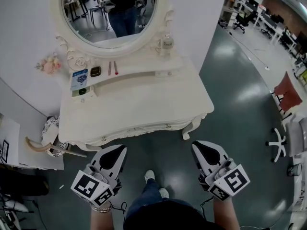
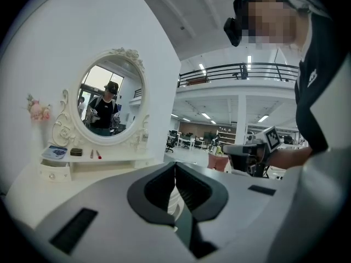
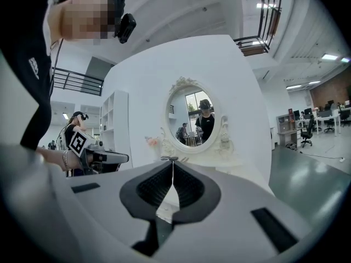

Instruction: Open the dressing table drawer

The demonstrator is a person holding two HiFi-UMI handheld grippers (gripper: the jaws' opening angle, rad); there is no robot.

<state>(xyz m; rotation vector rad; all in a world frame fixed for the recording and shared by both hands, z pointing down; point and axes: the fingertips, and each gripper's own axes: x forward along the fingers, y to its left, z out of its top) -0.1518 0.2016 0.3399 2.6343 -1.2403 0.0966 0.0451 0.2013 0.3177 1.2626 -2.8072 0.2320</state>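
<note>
Left tool (image 1: pixel 123 149) and right tool (image 1: pixel 196 144), jaws together, near the closed drawer (image 1: pixel 136 130)

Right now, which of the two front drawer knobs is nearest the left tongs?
The left-hand knob, just beyond the left tongs; the other knob sits further right, near the table's leg.

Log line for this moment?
left gripper: shut, empty | right gripper: shut, empty | drawer: closed, untouched
</note>
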